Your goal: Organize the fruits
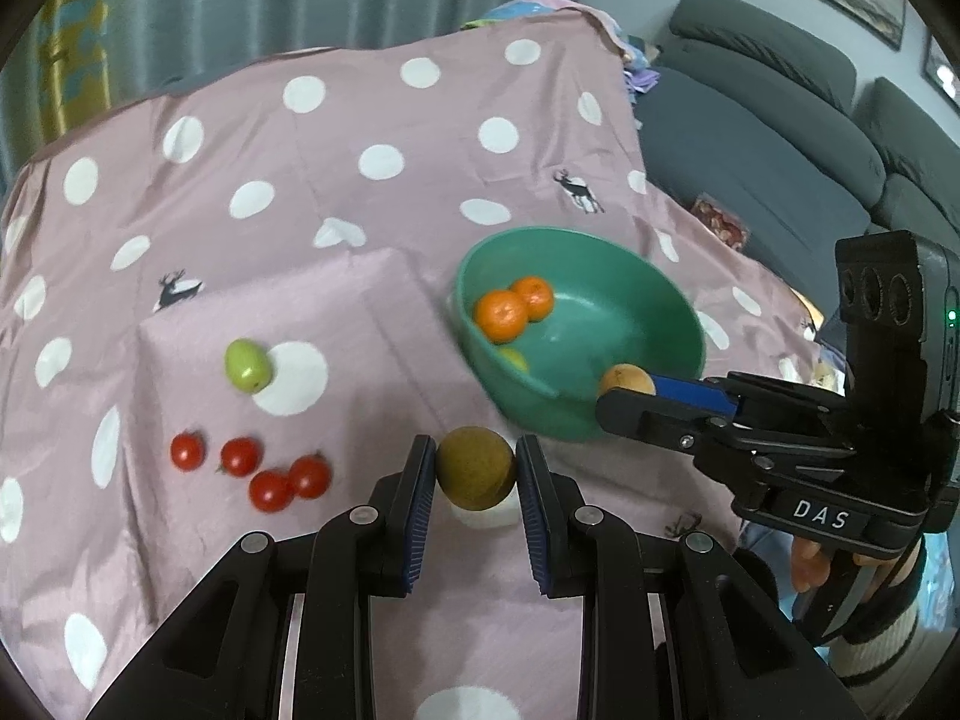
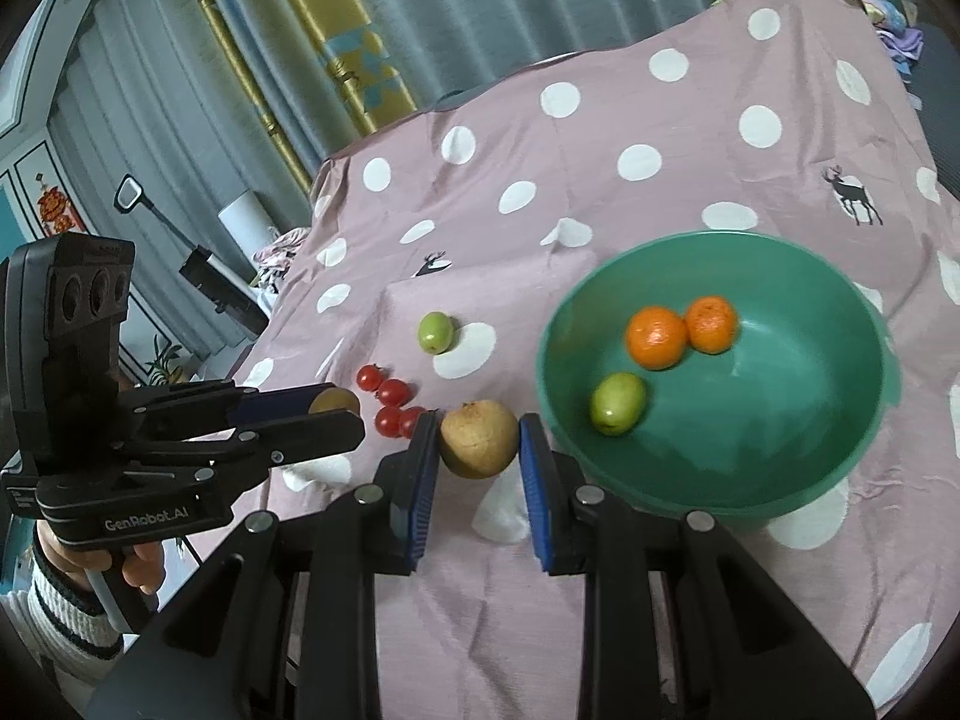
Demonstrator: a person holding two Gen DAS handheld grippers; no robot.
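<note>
In the left wrist view my left gripper (image 1: 476, 453) is shut on a round brownish-green fruit (image 1: 476, 471) just above the pink cloth. My right gripper (image 1: 624, 393) comes in from the right, shut on a tan fruit (image 1: 627, 380) at the near rim of the green bowl (image 1: 540, 414). The right wrist view shows the right gripper (image 2: 479, 429) shut on that tan fruit (image 2: 479, 441), left of the bowl (image 2: 780, 396). The left gripper (image 2: 342, 411) is at the left there. Two oranges (image 2: 656, 337) and a green fruit (image 2: 617, 403) lie in the bowl.
A green fruit (image 1: 246, 365) and several cherry tomatoes (image 1: 252, 468) lie on a raised, cloth-covered block left of the bowl. The pink polka-dot cloth (image 1: 360, 210) covers the whole surface. A grey sofa (image 1: 780, 138) stands beyond its right edge, with curtains behind.
</note>
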